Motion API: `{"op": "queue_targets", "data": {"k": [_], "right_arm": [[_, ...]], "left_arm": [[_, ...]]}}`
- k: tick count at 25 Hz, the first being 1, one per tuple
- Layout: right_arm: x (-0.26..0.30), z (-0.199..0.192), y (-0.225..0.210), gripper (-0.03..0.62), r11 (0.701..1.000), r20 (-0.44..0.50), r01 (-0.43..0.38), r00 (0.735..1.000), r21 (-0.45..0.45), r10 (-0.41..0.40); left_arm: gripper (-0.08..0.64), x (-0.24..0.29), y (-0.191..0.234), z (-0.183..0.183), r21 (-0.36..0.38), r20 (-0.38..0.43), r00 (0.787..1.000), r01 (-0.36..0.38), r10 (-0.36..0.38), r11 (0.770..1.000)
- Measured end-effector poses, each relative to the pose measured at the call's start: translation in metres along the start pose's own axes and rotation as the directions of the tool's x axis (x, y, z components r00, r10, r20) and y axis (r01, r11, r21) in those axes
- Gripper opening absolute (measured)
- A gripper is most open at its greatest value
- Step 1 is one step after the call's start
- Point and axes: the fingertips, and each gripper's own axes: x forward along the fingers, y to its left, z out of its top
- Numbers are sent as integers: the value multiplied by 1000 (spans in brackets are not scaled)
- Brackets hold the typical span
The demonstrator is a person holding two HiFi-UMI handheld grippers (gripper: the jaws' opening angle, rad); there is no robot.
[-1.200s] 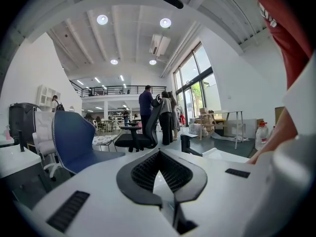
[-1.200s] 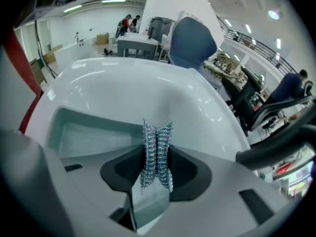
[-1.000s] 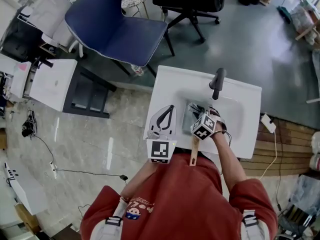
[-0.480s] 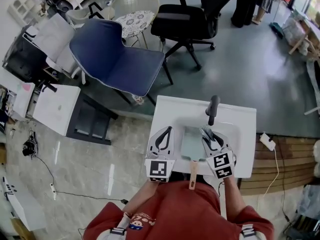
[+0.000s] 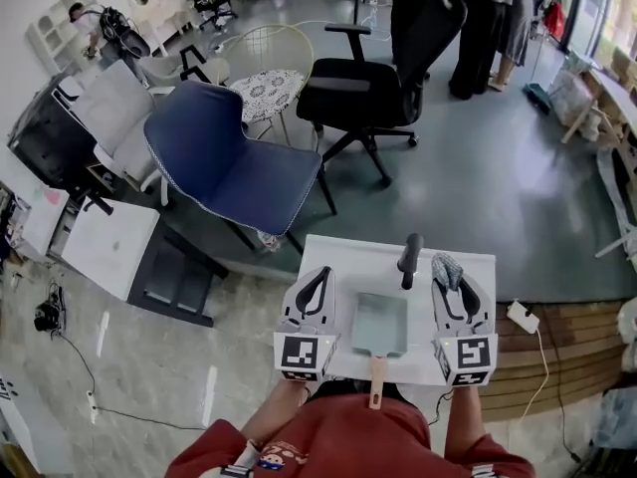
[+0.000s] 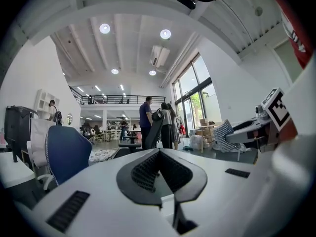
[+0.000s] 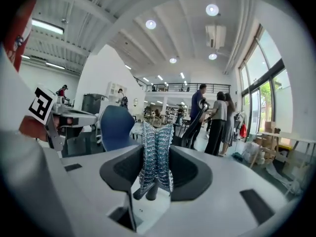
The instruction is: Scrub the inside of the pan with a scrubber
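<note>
A rectangular grey-green pan (image 5: 380,324) with a wooden handle (image 5: 375,380) lies in the white sink basin (image 5: 343,252). My left gripper (image 5: 320,274) is to the left of the pan, shut on nothing; its pads meet in the left gripper view (image 6: 159,154). My right gripper (image 5: 447,270) is to the right of the pan, shut on a silver mesh scrubber (image 5: 445,266), which stands pinched between the jaws (image 7: 156,164). Both grippers are held level, aimed out into the room, so neither gripper view shows the pan.
A dark faucet (image 5: 408,258) rises behind the pan, between the two grippers. Beyond the sink stand a blue chair (image 5: 234,162) and a black office chair (image 5: 383,78). People stand at the far back. A white power strip (image 5: 522,317) lies on the wooden floor to the right.
My right gripper has lifted the scrubber out of the pan and swung to the pan's right. The left gripper stays beside the pan. The head view has tilted up toward the room.
</note>
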Motion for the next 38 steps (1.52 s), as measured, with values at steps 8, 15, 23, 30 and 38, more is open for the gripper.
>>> {"op": "queue_targets", "data": {"k": [8,15,23,30,38], "right_arm": [[-24,80,-55,176,974,278,228,935,11,-222],[-35,101,-52,176,943,369,328,885,-59,-285],[-32,92,-52,175,956,334,291,904,-25,-266],[-30,88,-51,173,957,324,289,909,-34,-263],[-34,84,-59,173,955,312,294,912,-41,-267]], "left_arm": [[12,-2,10,59,31,111,993,-39,36,999],[12,-14,13,81,37,137,990,-51,45,998],[14,-14,7,85,41,139,990,-46,39,998],[12,-10,1,84,40,140,990,-29,23,999],[12,-3,-9,85,49,136,991,-13,6,999]]}}
